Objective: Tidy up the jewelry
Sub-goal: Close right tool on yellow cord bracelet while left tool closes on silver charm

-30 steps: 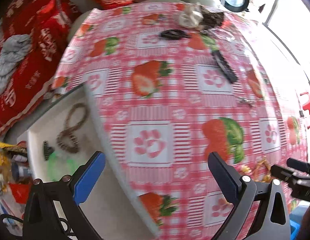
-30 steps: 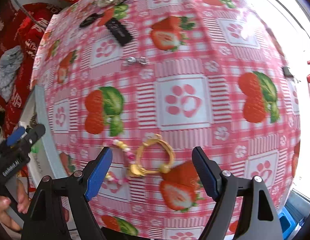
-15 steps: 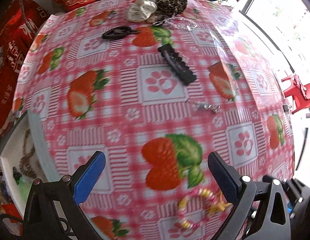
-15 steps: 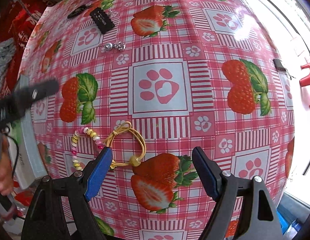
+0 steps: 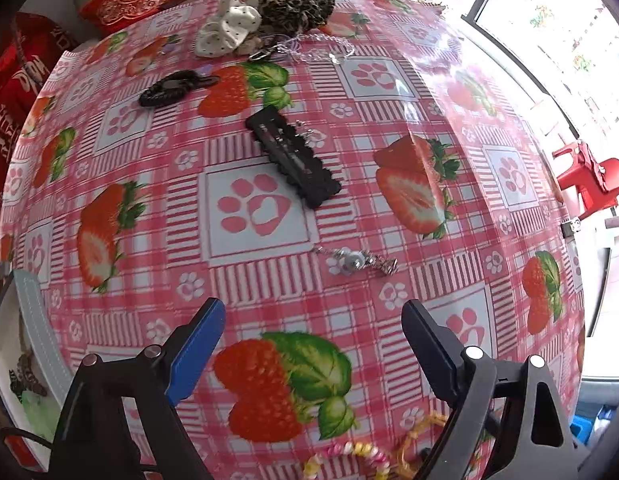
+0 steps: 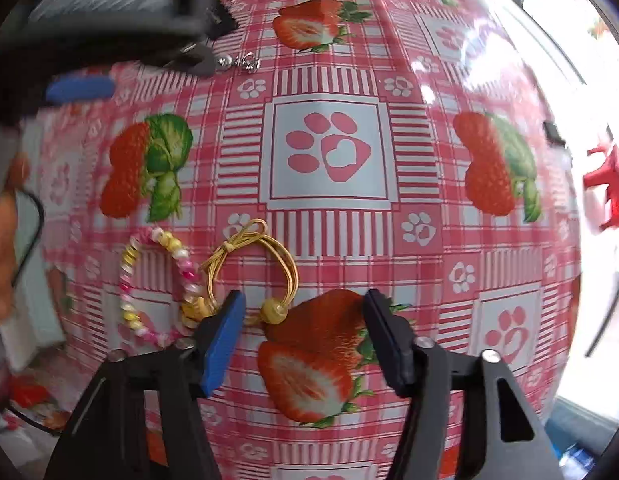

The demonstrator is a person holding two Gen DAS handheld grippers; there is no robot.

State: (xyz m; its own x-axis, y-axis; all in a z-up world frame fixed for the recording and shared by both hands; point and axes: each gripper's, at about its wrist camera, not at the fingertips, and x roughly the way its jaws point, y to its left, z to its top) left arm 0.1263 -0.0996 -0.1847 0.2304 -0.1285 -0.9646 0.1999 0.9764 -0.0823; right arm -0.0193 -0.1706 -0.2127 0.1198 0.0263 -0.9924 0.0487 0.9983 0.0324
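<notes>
Offset is the whole story here, honestly: the right gripper (image 6: 303,322) is pointing pretty much straight down at the desk (image 6: 449,240), and the gold cord bracelet (image 6: 255,268) it looks like it's going for sits up and to the left of the gap rather than inside it. Its loop is just beyond the blue left finger (image 6: 223,340), and only the yellow bead (image 6: 273,311) at the bottom of the loop pokes in past that finger's tip. The fingers have just been closing in and now stand about half spread, with nothing but strawberry tablecloth between them, so no pinch yet. The pink-and-yellow beaded bracelet (image 6: 157,284) lies touching the gold one on its far left side, so a sloppy grab could snag both. My guess is it needs a nudge left and forward before squeezing. The left gripper (image 5: 313,344) is spread wide over bare cloth, empty, with the same two bracelets down by its right finger at the bottom edge of its view, and a small silver charm piece (image 5: 357,261) ahead of it. Right hand is clearly the nearer one for the gold loop.
</notes>
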